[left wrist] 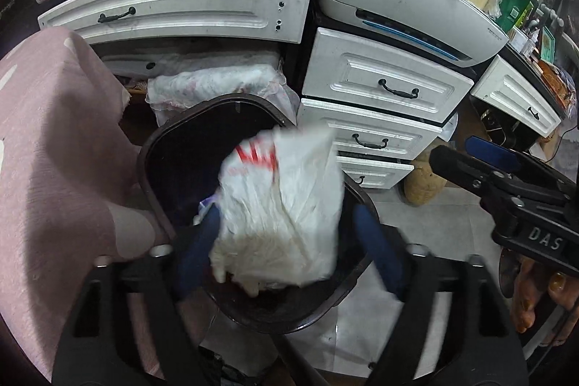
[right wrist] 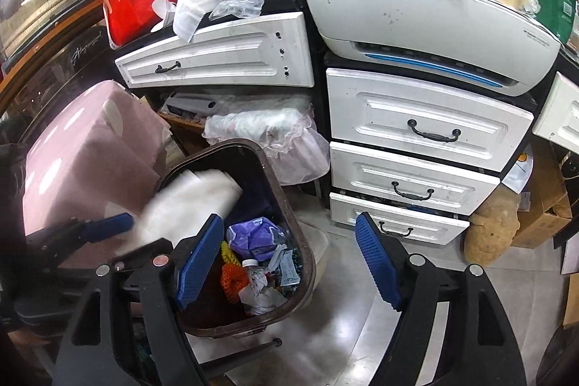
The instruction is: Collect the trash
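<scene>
A dark brown trash bin point(left wrist: 152, 169) stands on the floor before white drawers; it also shows in the right wrist view point(right wrist: 275, 190). A crumpled white plastic bag with red print point(left wrist: 282, 205) is blurred between my left gripper's blue pads point(left wrist: 195, 252), over the bin's mouth. My left gripper point(left wrist: 289, 252) is open wide, and the bag seems loose. In the right wrist view the bag point(right wrist: 188, 205) sits at the bin's far rim, with purple wrapper point(right wrist: 253, 234), orange netting and paper inside. My right gripper point(right wrist: 289, 263) is open and empty above the bin's right edge.
White drawers point(right wrist: 412, 122) stand to the right, with a printer point(right wrist: 416, 24) on top. A pink cloth-covered seat point(right wrist: 83, 161) is on the left. A tan sack point(right wrist: 492, 230) and cardboard boxes sit at right on the tiled floor.
</scene>
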`<control>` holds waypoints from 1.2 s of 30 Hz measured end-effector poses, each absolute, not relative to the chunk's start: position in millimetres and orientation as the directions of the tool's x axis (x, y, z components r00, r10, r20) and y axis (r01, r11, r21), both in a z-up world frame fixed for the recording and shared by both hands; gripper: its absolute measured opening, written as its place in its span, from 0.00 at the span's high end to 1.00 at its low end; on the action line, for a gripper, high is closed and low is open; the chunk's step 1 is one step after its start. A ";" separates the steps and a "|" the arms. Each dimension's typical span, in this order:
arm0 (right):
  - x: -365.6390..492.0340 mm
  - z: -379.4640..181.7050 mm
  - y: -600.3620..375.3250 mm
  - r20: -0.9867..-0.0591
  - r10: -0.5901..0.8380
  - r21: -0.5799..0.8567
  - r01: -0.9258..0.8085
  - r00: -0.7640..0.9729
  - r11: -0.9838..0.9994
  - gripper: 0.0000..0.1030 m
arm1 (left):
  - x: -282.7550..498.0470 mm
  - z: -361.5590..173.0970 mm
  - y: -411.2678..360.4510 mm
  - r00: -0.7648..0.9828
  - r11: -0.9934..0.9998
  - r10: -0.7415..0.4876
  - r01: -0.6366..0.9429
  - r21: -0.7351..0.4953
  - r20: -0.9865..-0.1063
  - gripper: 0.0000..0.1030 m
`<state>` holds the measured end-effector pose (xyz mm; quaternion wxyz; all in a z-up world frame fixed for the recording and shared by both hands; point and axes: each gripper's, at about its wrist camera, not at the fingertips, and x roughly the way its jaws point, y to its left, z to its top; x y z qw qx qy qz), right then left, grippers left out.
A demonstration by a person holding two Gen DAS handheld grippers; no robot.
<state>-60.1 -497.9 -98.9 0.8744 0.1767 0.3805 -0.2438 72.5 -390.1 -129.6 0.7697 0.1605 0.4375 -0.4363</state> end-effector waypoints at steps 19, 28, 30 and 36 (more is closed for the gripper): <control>-97.1 -22.4 -448.5 -0.569 -0.402 0.174 0.583 0.717 0.794 0.09 | 22.7 -32.7 -291.2 0.478 0.631 -0.632 0.774 -0.047 -0.610 0.06; -113.7 19.2 -356.5 -0.433 -0.364 0.098 0.444 0.825 0.890 0.06 | -2.8 4.7 -187.9 0.682 0.789 -0.538 0.614 -0.013 -0.496 0.06; -119.2 23.9 -339.2 -0.405 -0.352 0.078 0.415 0.844 0.906 0.06 | -10.3 8.2 -166.9 0.728 0.824 -0.496 0.566 0.008 -0.473 0.06; -132.1 30.4 -302.2 -0.381 -0.303 0.039 0.342 0.873 0.939 0.06 | -27.1 15.7 -122.6 0.791 0.885 -0.421 0.465 -0.012 -0.444 0.06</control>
